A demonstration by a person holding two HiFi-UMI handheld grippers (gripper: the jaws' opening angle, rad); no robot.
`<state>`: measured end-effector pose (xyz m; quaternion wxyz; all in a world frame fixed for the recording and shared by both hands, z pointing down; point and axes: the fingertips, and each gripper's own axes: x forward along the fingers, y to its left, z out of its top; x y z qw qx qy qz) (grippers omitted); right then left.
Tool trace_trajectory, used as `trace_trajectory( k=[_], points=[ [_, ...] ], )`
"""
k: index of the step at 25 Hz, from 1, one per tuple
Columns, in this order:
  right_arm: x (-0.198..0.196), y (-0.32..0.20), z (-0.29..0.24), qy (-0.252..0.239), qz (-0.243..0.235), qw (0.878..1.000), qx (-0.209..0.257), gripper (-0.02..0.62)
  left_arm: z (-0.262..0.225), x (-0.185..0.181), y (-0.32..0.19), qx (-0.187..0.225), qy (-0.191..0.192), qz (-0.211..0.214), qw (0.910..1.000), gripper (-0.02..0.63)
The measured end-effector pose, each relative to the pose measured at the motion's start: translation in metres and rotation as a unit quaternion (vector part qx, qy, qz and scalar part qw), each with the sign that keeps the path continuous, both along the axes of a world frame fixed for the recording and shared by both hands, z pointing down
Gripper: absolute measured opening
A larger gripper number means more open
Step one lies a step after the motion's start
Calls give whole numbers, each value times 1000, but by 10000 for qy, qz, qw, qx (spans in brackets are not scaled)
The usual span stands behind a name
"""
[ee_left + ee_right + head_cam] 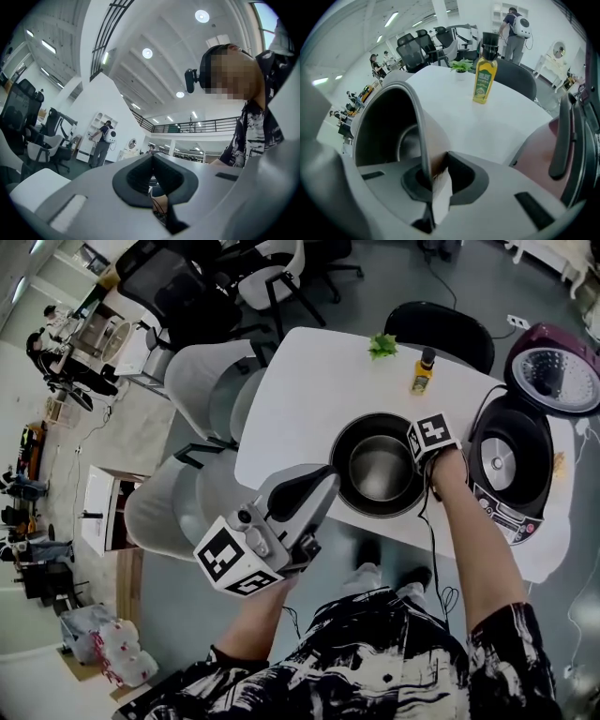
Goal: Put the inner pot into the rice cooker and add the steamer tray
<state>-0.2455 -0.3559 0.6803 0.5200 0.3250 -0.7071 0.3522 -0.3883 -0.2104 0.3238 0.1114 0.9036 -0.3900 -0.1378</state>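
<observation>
The right hand-held gripper (430,174) clamps the rim of the inner pot (380,470), which stands on the worktop (309,399) just beside the open rice cooker (511,465), probably for a short lift across. The left hand-held gripper (152,157) idles, closed and empty.

We take the inner pot (379,470) for metal, dull grey with a soft sheen inside and darker and matt at the rim, and the table (309,399) for a smooth, matt white top. The rice cooker (489,501) looks like glossy plastic, with a shiny metal plate (560,379) in its lid, and the bottle (423,371) is clear and glossy. The left gripper (152,158) has a smooth, matt grey shell and dark ribbed pads (136,178); our shirt (375,662) is printed cloth.
</observation>
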Motion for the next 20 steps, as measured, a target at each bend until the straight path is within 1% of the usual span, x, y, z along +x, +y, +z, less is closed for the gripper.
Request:
trace_trajectory(
  k=[3,7,9,11,14,17,20],
  points=[
    [-7,-4,-24,-268,62,9996,27,6,-10,9,-1,112,22,103,9999,5],
    [-20,-18,-77,-816,156,9965,117,5,-30,24,0,343,39,270,9990,5],
    [-19,-27,-109,-1040,156,9943,197,5,-39,33,0,452,49,389,9982,5],
    [-7,-35,-141,-1198,146,9923,291,5,-45,45,0,536,71,527,9971,5],
    [35,-45,-186,-1302,270,9901,454,6,-54,66,0,633,119,772,9949,5],
    [103,-50,-221,-1284,665,9876,615,6,-63,92,0,702,172,1057,9918,5],
    [174,-49,-241,-1203,1142,9835,724,6,-71,122,2,751,186,1325,9882,5]
  ],
)
